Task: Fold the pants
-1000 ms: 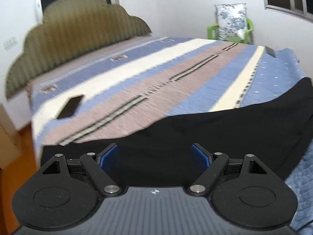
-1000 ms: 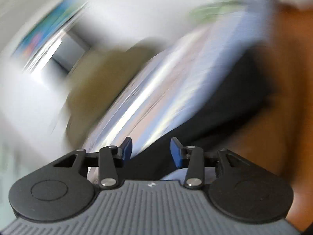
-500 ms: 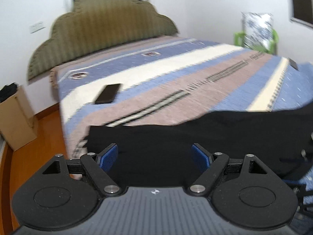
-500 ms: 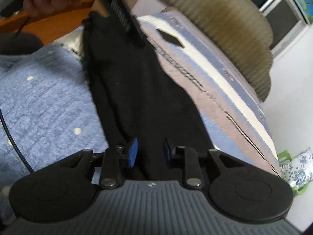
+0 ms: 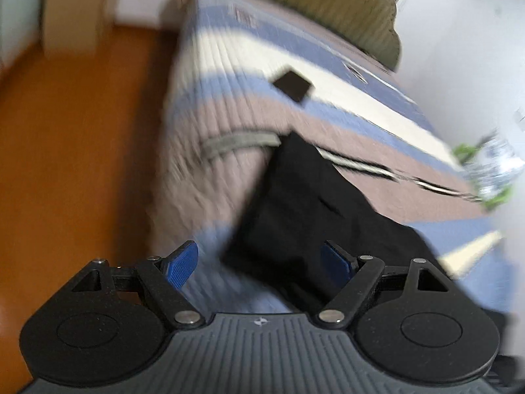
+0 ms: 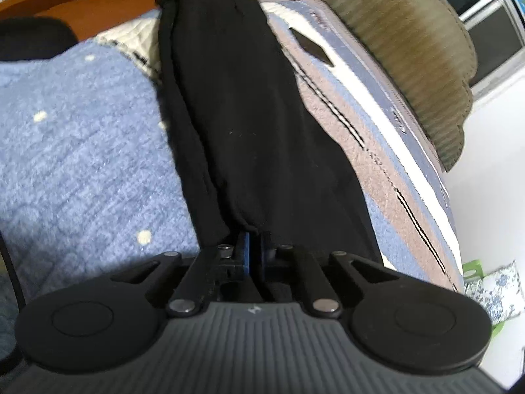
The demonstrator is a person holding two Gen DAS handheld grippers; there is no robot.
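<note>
Black pants [image 6: 246,98] lie stretched in a long strip across the striped bedspread [image 6: 377,170]. My right gripper [image 6: 254,239] is shut on the near end of the pants, with a fold of black cloth pinched between its blue pads. In the blurred left wrist view, the other end of the pants [image 5: 311,203] lies near the side edge of the bed. My left gripper [image 5: 259,256] hovers over that end, pointing downward. Its jaws stand wide open. A corner of the cloth lies between the fingers without being pressed.
A flat black phone-like object [image 5: 292,85] lies on the bedspread [image 5: 229,105] beyond the pants. A blue dotted quilt [image 6: 82,138] lies beside them. The olive headboard [image 6: 410,49], orange floor [image 5: 65,147], a cardboard box [image 5: 75,10] and a green chair [image 6: 472,269] surround the bed.
My right gripper's jaws have closed onto the end of the pants. The left gripper has swung and rolled toward the bed's side edge, now over the far end of the pants, still open.
</note>
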